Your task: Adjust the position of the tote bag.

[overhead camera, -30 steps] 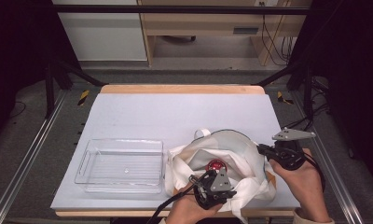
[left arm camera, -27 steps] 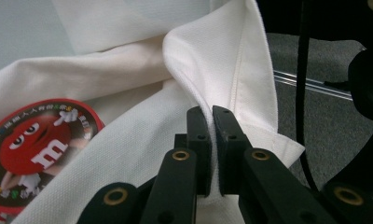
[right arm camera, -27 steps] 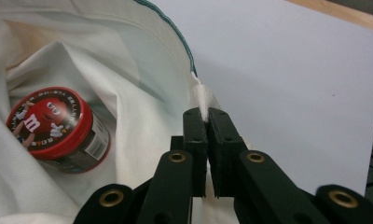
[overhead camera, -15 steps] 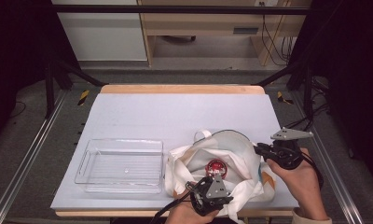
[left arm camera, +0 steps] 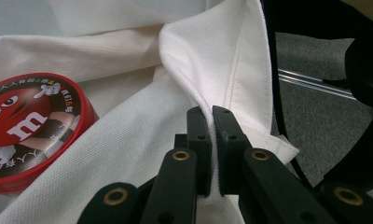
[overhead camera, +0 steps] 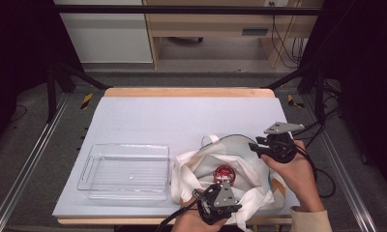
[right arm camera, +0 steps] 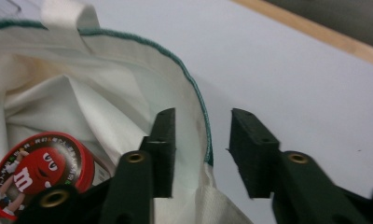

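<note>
Gripping the near hem of the cloth bag, our left gripper is pinching a fold of white fabric tight between its pads, jaws closed down to the thickness of the cloth, and we are keeping that hand low at the near table edge, forearm coming in from below in the high view, where the same gripper is pointing forward and into the bag's mouth. Just ahead and to the left of those jaws the red candy tin is lying inside the bag, lid up, resting on the fabric. We are judging the bag to be soft and limp: it is going to fold and sag wherever it is not held, so the stitched hem and the green-piped rim are the sound places to take it, the seam giving the pads something thicker to bite. The tin looks light, rigid and smooth-sided, likely to slide or roll if the cloth tips, so it is best taken across its rim. Farther off, our right gripper is standing at the bag's far right rim, its jaws having just been opening; they are now partly apart with the piped edge between them and the pads not pressing on it. In the high view that gripper is pointing left over the rim, wrist level, the hand behind it.
</note>
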A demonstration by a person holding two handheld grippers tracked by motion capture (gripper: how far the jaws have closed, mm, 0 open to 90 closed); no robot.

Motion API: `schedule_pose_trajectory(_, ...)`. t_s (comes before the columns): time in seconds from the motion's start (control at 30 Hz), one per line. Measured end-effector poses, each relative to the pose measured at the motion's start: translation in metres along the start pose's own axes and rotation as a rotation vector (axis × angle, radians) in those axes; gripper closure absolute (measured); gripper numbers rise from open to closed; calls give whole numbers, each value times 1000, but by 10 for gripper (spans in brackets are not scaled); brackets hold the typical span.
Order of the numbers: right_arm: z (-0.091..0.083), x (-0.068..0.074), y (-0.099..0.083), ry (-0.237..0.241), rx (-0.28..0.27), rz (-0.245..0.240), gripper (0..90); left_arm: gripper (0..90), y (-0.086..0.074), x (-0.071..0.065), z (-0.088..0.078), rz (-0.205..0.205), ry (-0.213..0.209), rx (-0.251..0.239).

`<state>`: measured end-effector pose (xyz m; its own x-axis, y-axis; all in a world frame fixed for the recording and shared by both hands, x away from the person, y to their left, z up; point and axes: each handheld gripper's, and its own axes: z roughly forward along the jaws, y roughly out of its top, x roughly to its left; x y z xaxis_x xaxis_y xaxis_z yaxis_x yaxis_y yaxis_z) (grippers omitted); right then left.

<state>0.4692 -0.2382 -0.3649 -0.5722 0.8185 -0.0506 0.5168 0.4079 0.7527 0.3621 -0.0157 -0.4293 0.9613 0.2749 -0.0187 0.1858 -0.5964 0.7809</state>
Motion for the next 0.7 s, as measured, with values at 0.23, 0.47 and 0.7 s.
schedule_pose_trajectory(0.23, 11, -8, -8, 7, 39, 30, 861, 867, -1, -2, 0, 7, 12, 4)
schedule_pose_trajectory(0.47, 11, -12, -15, -7, 25, 73, 864, 867, -2, -8, -1, 17, 13, 12)
schedule_pose_trajectory(0.7, 4, -5, -14, 4, -13, 51, 860, 748, 1, -7, -6, 14, 8, -23)
